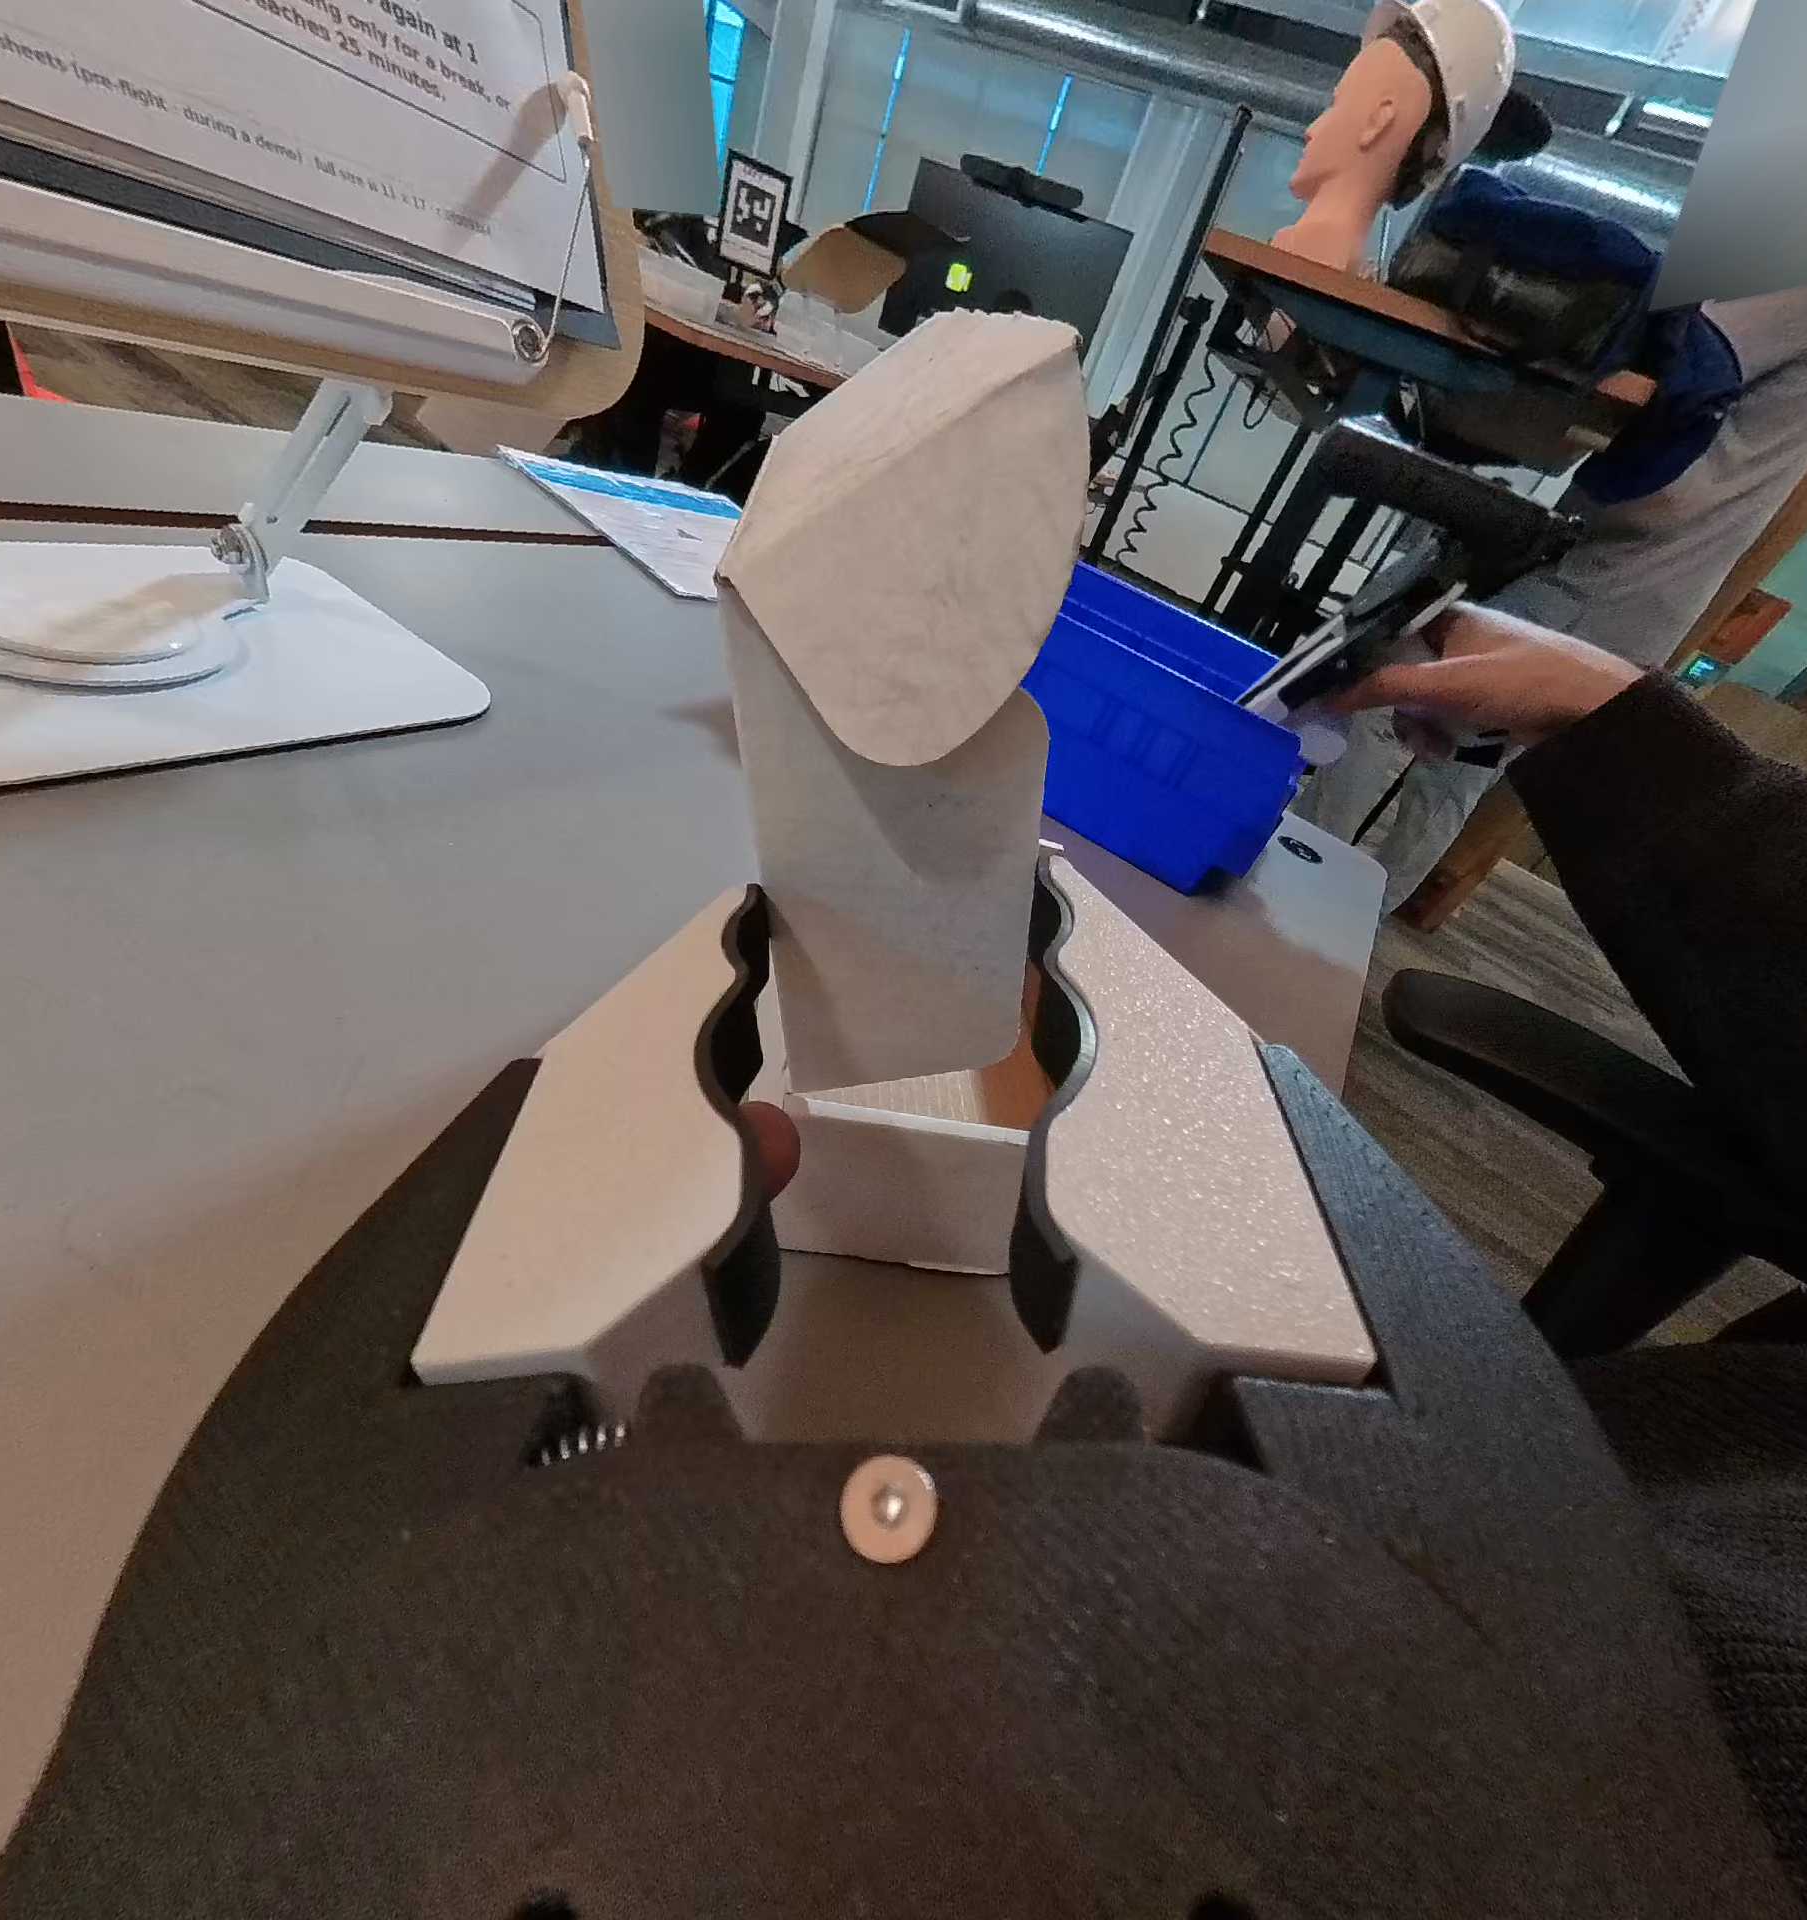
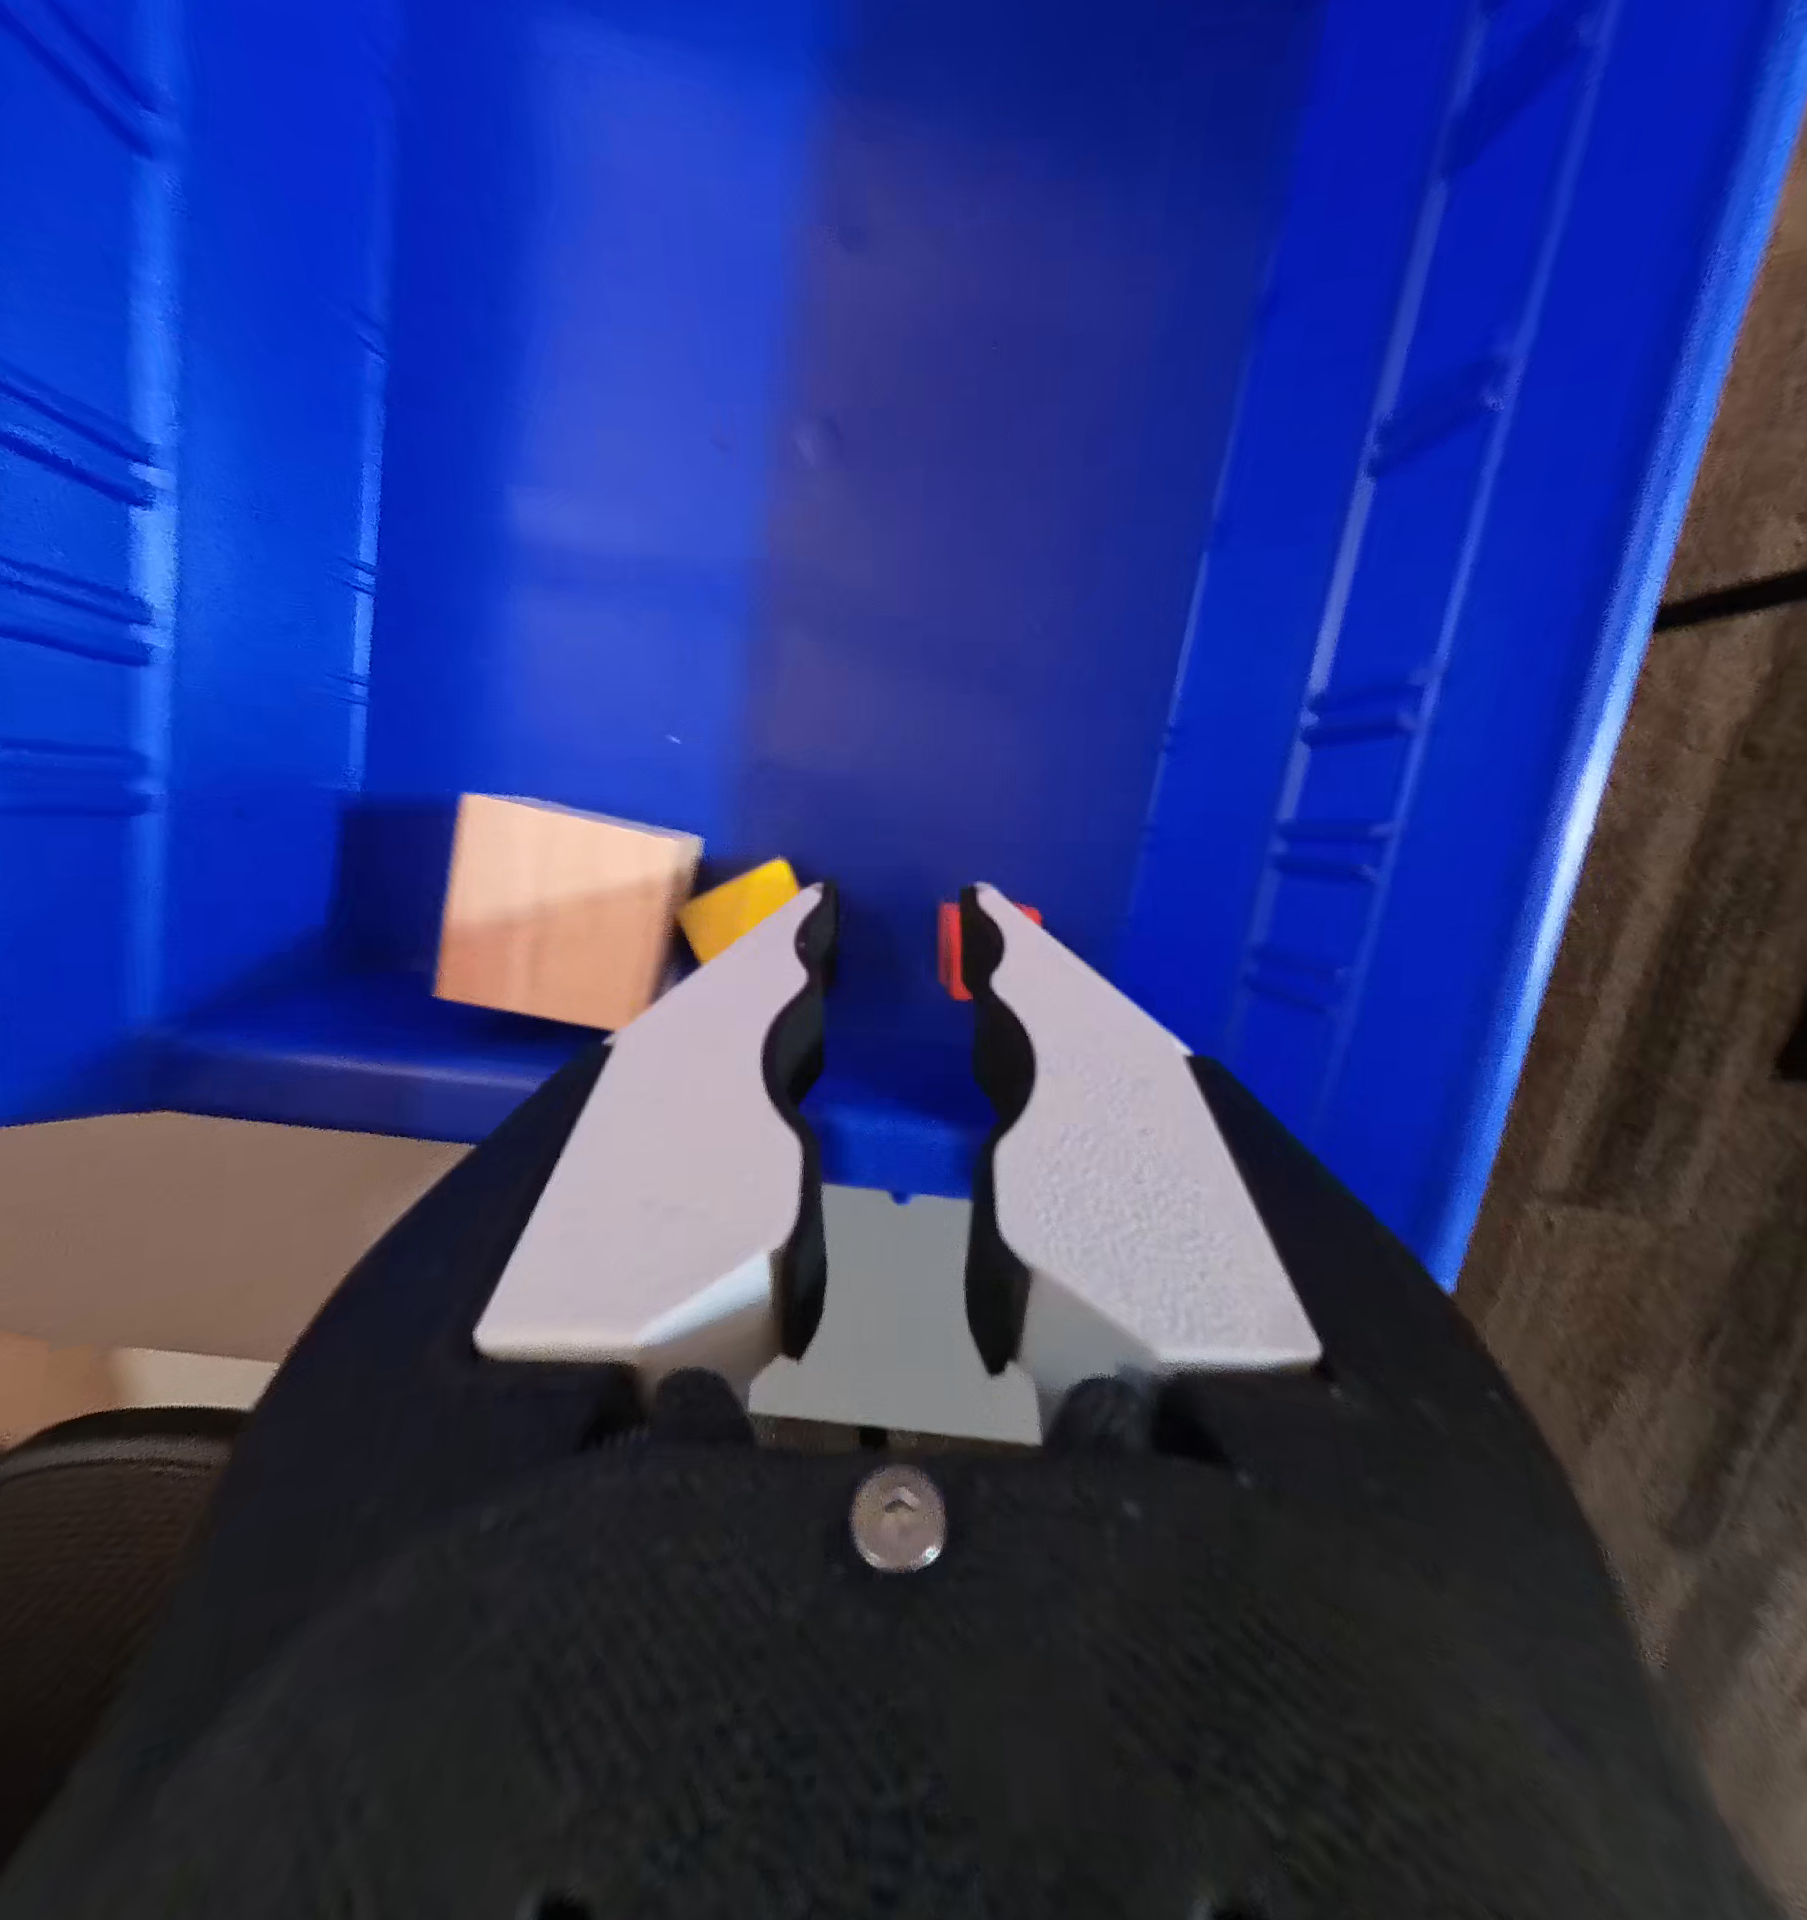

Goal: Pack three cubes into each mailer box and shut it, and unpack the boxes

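A: What does the left gripper [image 1: 899,914] have?

B: Its fingers [image 1: 608,1174] pinch a small white mailer box [image 1: 904,1184] from both sides. The box's lid [image 1: 899,644] stands open, rising upright past the fingertips with its rounded tuck flap folded forward at the top. A small dark red object [image 1: 771,1148] shows at the box's left edge, against the left finger; what it is cannot be told.

A: Where does that sit?

B: Over the grey tabletop [image 1: 255,987]. A white stand [image 1: 203,644] carrying a printed sheet [image 1: 286,114] is to the left, and a blue bin [image 1: 1138,727] sits at the tabletop's far right corner.

A: And the right gripper [image 2: 899,894]?

B: Seen from the left wrist view, the right gripper [image 1: 1366,644] is held by a hand [image 1: 1481,675] in a dark sleeve, angled down into the blue bin. In its own view the fingers [image 2: 691,1122] are spread with a narrow gap and nothing between them.

A: Are cubes in there?

B: 3 show on the blue bin [image 2: 587,416] floor. A plain wooden cube [image 2: 556,914] lies left, a yellow cube [image 2: 738,904] just beside it is partly hidden by the left finger, and a red cube [image 2: 951,951] peeks out at the right fingertip. Whether that finger touches it cannot be told.
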### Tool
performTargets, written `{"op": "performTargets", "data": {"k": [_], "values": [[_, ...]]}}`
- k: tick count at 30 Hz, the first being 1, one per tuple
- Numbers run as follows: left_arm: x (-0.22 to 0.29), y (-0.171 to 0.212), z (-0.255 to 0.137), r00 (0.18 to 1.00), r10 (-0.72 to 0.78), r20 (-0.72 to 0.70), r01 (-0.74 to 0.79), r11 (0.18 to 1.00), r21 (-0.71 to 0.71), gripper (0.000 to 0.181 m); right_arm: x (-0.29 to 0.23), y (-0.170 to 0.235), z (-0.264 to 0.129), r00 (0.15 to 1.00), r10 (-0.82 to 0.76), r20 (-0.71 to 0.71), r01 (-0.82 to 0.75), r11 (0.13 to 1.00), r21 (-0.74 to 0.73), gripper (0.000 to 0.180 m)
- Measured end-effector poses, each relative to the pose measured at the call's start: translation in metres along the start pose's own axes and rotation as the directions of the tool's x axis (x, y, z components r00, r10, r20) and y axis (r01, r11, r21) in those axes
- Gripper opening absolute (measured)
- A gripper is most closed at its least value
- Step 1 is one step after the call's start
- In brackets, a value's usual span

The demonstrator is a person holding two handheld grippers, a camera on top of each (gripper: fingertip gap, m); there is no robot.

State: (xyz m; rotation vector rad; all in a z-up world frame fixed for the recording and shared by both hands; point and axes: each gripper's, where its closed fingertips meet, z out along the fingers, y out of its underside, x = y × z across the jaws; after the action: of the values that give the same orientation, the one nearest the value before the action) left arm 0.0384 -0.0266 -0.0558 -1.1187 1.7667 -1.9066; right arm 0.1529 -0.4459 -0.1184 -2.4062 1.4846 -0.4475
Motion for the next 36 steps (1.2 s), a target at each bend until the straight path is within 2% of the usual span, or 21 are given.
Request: {"op": "performTargets", "data": {"k": [4,7,18,23,30,32,36], "values": [[0.0,0.0,0.0,1.0,0.002,-0.001,-0.002,1.0,-0.001,0.049,-0.016,-0.012,0.0,0.999,-0.025,0.047,0.023,0.999,0.044,0.02],[0.0,0.0,0.0,1.0,0.007,0.0,-0.007,1.0,-0.002,0.049,-0.021,-0.008,0.009,0.998,-0.036,0.058,0.035,0.999,0.01,0.021],[0.0,0.0,0.0,1.0,0.005,0.0,-0.005,1.0,0.0,0.049,-0.002,0.008,0.009,0.999,-0.029,-0.027,0.027,0.998,-0.065,0.02],[0.0,0.0,0.0,1.0,0.006,0.001,-0.006,1.0,0.0,0.049,-0.014,-0.008,0.008,0.999,-0.045,0.003,0.045,0.999,0.009,0.02],[0.0,0.001,0.0,1.0,0.013,0.002,-0.013,1.0,-0.003,0.049,-0.01,0.01,0.017,0.997,-0.062,-0.035,0.058,0.993,-0.107,0.02],[0.0,0.001,0.0,1.0,0.012,0.001,-0.012,1.0,-0.003,0.049,-0.004,0.009,0.015,0.997,-0.058,-0.057,0.053,0.994,-0.096,0.02],[0.0,0.001,0.0,1.0,0.01,0.001,-0.01,1.0,-0.002,0.049,-0.01,0.0,0.003,0.999,-0.037,-0.002,0.037,0.999,-0.032,0.019]]}}
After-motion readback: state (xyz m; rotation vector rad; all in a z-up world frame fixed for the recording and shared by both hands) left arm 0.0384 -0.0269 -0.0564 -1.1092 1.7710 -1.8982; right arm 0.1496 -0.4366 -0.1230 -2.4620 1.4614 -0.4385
